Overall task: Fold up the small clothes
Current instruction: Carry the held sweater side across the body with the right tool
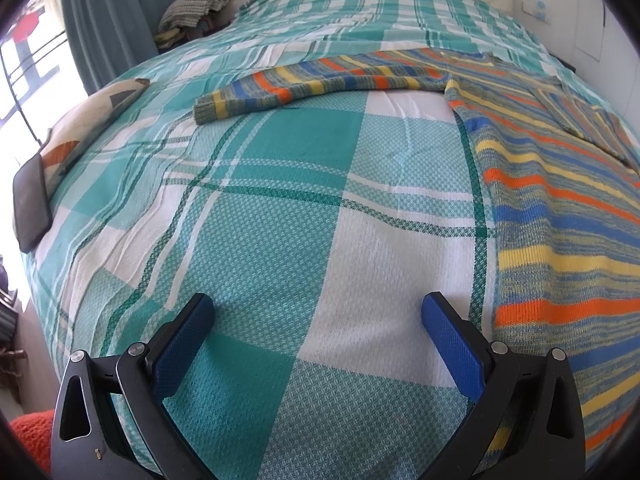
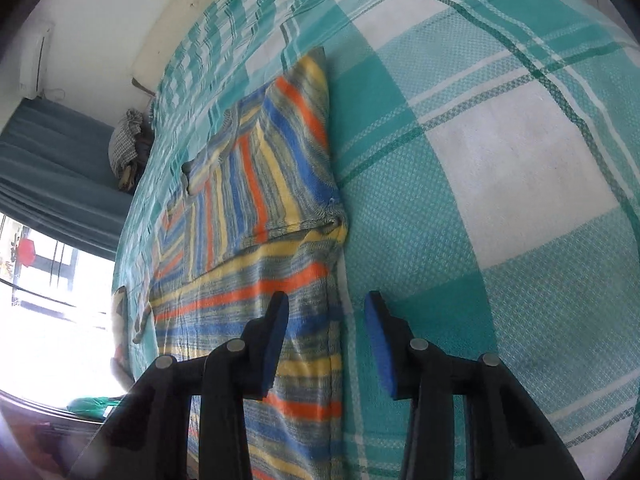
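A small knitted sweater (image 1: 560,208) with blue, yellow, orange and grey stripes lies flat on the bed. In the left wrist view its body fills the right side and one sleeve (image 1: 304,86) stretches out to the left. My left gripper (image 1: 318,308) is open and empty over the bedspread, just left of the sweater's hem. In the right wrist view the sweater (image 2: 256,280) has its other sleeve (image 2: 280,152) folded across the body. My right gripper (image 2: 327,304) is open and empty above the sweater's right edge.
The bed has a teal and white checked bedspread (image 1: 280,208). A dark phone (image 1: 31,204) and a patterned cushion (image 1: 96,120) lie at its left edge. Folded cloths (image 1: 196,8) sit by the teal curtain (image 1: 108,20). A window (image 2: 44,304) is on the left.
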A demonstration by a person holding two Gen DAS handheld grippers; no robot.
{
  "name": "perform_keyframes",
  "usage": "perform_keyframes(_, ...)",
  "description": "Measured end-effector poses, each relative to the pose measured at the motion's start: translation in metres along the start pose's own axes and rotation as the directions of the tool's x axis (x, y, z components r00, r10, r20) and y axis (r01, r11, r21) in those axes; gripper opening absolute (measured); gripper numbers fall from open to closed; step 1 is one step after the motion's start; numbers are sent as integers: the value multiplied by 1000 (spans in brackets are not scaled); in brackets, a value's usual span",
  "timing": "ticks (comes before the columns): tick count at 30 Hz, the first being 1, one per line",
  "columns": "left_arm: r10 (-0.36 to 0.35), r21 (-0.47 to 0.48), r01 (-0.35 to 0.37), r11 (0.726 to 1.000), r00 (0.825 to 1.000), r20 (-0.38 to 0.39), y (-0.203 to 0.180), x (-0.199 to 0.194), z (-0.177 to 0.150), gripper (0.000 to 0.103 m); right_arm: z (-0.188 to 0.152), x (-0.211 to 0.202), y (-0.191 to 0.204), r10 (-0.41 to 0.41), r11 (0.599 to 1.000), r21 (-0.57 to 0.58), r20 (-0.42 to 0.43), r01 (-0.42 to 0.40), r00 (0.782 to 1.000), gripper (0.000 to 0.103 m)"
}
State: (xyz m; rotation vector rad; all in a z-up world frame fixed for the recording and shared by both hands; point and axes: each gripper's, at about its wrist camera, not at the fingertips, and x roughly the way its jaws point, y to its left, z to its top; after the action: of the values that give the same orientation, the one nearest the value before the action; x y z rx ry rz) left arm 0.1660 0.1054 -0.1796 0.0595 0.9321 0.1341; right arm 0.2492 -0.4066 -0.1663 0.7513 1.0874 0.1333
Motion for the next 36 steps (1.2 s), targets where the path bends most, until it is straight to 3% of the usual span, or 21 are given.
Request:
perform_keyframes(1,2,-1,-2,1000,1000,0,0,0,0,103,0,5,3,6,1000,-20,-17,-7,1000,35)
perform_keyframes(2,2,-1,-2,1000,1000,1,0,0,0,103,0,9,8,-2,999,-49,-28,1,1000,4)
perform_keyframes(4,-3,0,3,1000,1000,0,1,0,0,103,-4,14,26,-131,977,-171,-5,128,991,5)
perform_keyframes(6,-9,4,9,1000,1000,-1,1,0,0,103,-10,18,37,-308,910,-272,58,312,950,4)
perform_keyframes(7,-10,6,10,1000,1000,-2,1,0,0,103,-12,19,36,-314,907,-275,65,319,947,4)
perform_keyframes(9,-11,5,11,1000,1000,-3,2,0,1,103,-13,19,33,-298,915,-264,73,306,952,5)
perform_keyframes(12,-7,6,7,1000,1000,-4,1,0,1,103,-12,7,20,-176,968,-172,46,181,983,20)
perform_keyframes(14,-8,6,8,1000,1000,-6,1,1,1,103,-17,-3,11,-93,989,-118,13,94,996,21)
perform_keyframes(16,-8,6,8,1000,1000,-6,0,1,1,103,-26,-9,7,-60,993,-107,-26,57,998,21)
perform_keyframes(19,-5,6,5,1000,1000,-4,0,1,2,103,-45,-11,4,-60,988,-144,-87,47,994,21)
perform_keyframes(21,-4,6,4,1000,1000,-1,0,1,1,103,-54,-9,4,-98,979,-191,-103,76,990,1)
perform_keyframes(22,-5,6,5,1000,1000,1,1,1,1,103,-57,-11,5,-141,969,-217,-79,121,987,1)
perform_keyframes(28,-5,6,5,1000,1000,5,1,0,0,103,-65,-11,12,-227,943,-250,5,222,974,1)
perform_keyframes(32,-5,6,5,1000,1000,4,1,0,0,103,-67,-28,12,-220,953,-200,55,227,974,6)
perform_keyframes(36,-2,6,2,1000,1000,3,0,0,-1,103,-76,-38,16,-154,968,-197,7,152,988,6)
